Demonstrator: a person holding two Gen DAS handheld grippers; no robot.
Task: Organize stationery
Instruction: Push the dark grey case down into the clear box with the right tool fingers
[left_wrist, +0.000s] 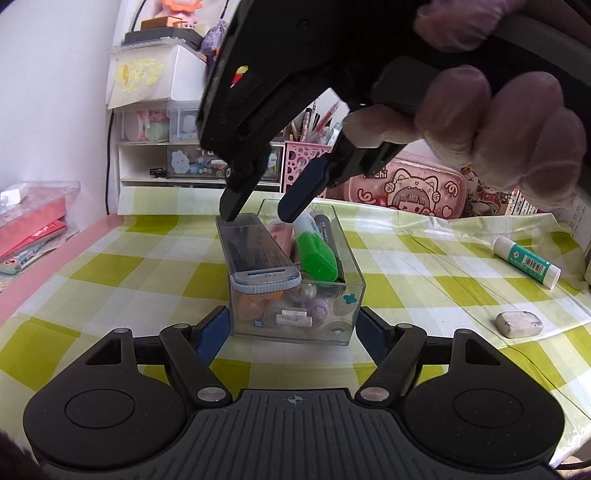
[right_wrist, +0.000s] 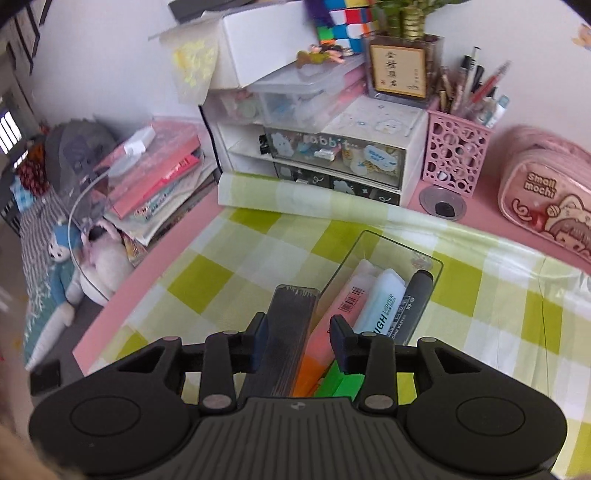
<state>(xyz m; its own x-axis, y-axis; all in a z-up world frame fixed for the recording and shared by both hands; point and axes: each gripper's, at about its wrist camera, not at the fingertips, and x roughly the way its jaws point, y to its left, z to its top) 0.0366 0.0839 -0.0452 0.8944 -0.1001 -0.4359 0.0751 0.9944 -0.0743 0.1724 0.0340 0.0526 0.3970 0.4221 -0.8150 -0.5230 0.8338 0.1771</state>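
Observation:
A clear plastic box (left_wrist: 352, 284) sits on the checked cloth, holding highlighters, a dark marker (right_wrist: 415, 306) and small erasers. A flat grey lead case (left_wrist: 255, 251) lies along the box's left rim. My left gripper (left_wrist: 291, 341) is wide open, its fingers on either side of the box's near end. My right gripper (left_wrist: 258, 212) hovers above the box's far end, open; one fingertip touches the case's far end. In the right wrist view the case (right_wrist: 288, 332) lies between the open right gripper (right_wrist: 299, 343) fingers, against the left one.
A glue stick (left_wrist: 526, 260) and a worn eraser (left_wrist: 519, 323) lie on the cloth to the right. A pink pencil case (left_wrist: 406, 188), a pink pen holder (right_wrist: 456, 155) and a white drawer unit (right_wrist: 317, 147) stand at the back. Books (right_wrist: 155, 173) are stacked at the left.

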